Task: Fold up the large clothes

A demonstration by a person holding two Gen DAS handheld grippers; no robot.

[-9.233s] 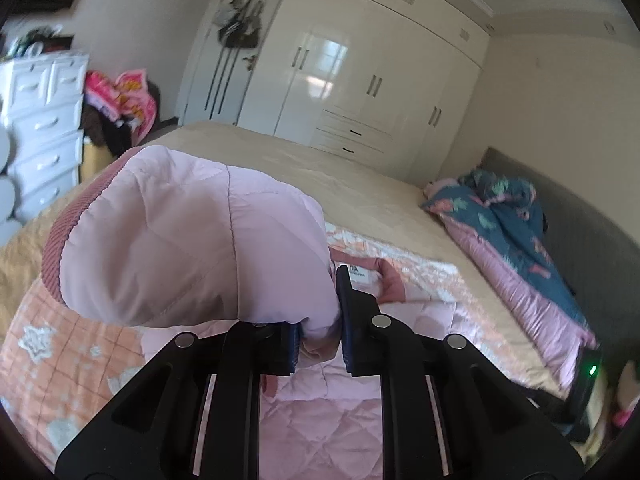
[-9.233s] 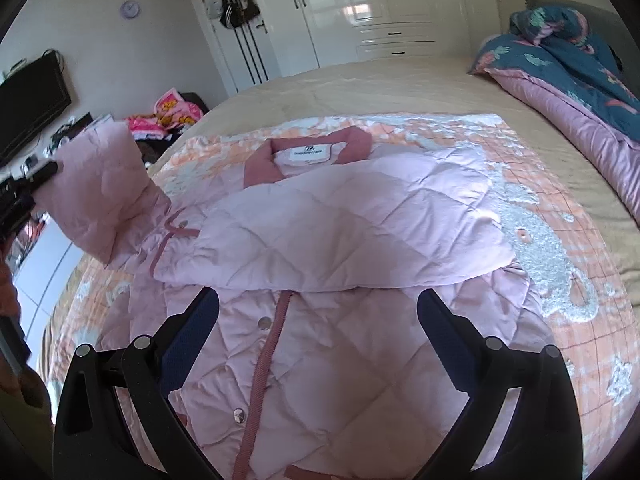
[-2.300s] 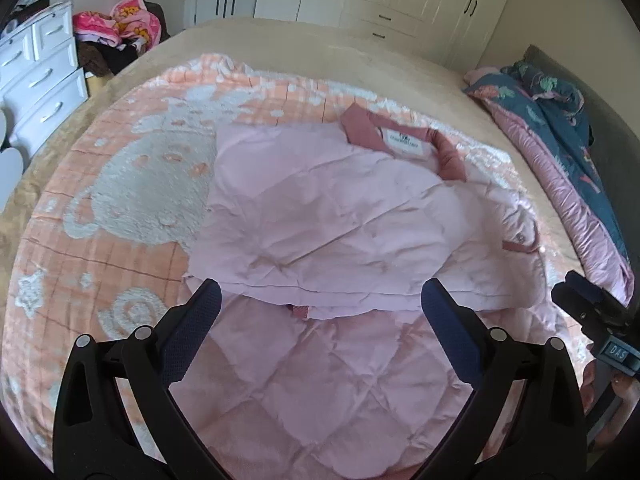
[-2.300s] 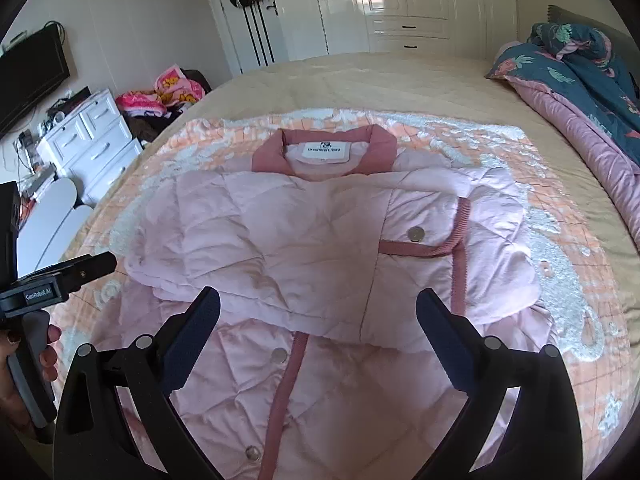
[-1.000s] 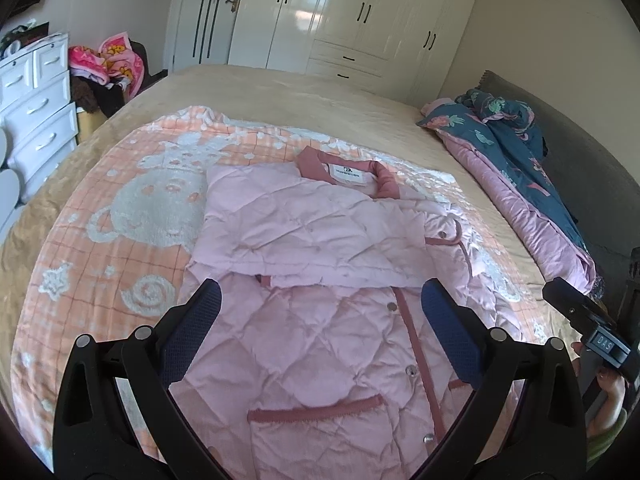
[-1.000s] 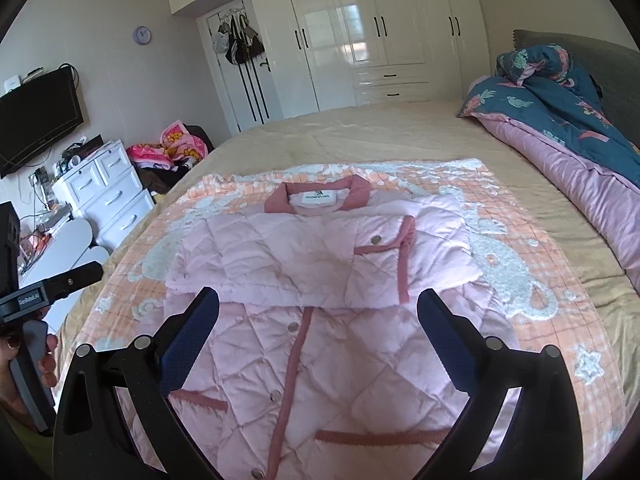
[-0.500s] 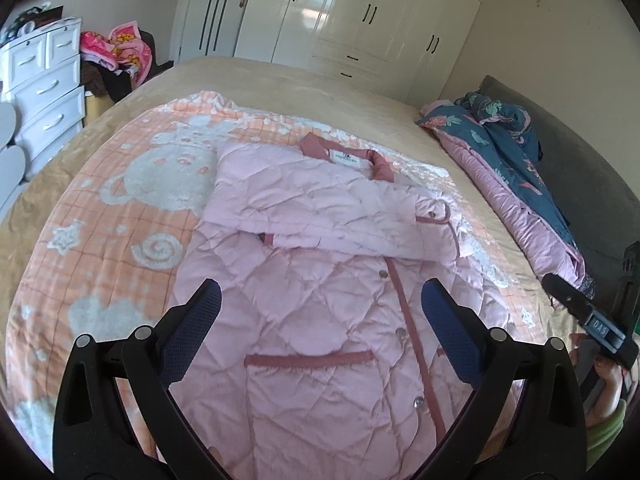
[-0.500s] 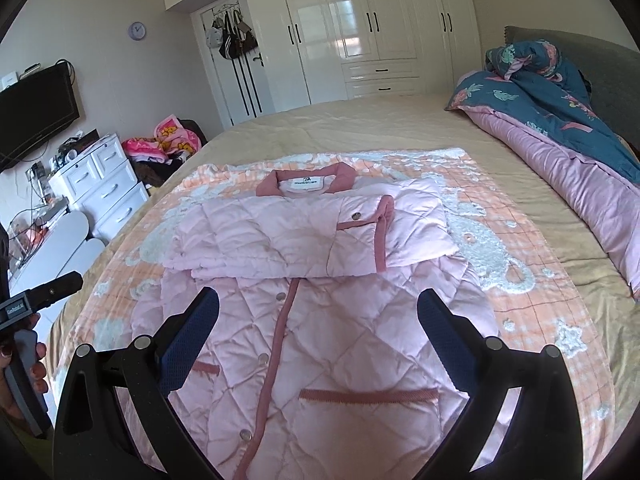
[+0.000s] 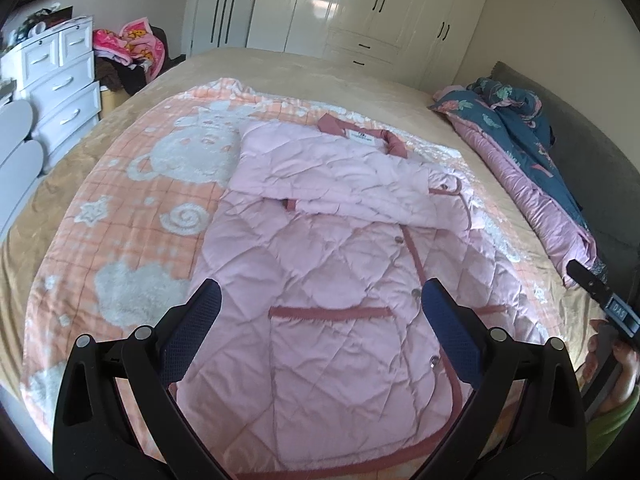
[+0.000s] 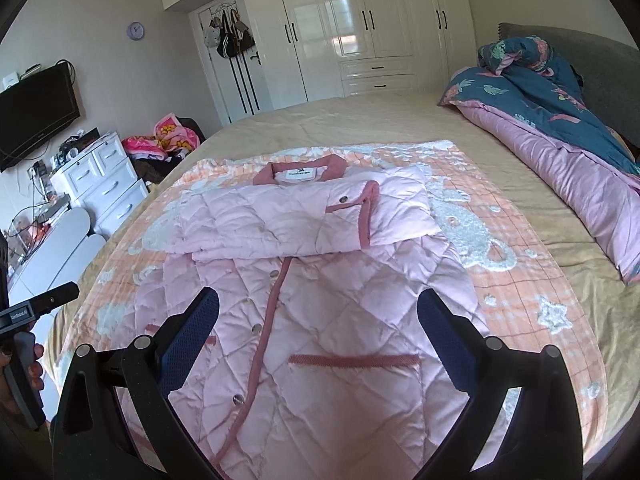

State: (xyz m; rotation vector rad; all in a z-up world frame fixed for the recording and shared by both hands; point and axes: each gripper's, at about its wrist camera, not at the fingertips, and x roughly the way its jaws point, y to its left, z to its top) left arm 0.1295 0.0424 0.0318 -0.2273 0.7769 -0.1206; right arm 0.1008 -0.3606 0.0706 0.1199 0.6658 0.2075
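Observation:
A pink quilted coat with dark pink trim lies flat on an orange patterned blanket on the bed; it also shows in the right wrist view. Both sleeves are folded across the chest below the collar. My left gripper is open and empty above the coat's lower part near the hem. My right gripper is open and empty above the coat's lower front. Each gripper shows at the edge of the other's view.
A rolled teal and pink duvet lies along the bed's right side by the grey headboard. White drawers and a pile of clothes stand left of the bed. White wardrobes line the far wall.
Both grippers have pulled back toward the coat's hem, so more of the lower coat shows. Earlier the left gripper held a sleeve; the sleeve now lies folded across the chest and both grippers are open.

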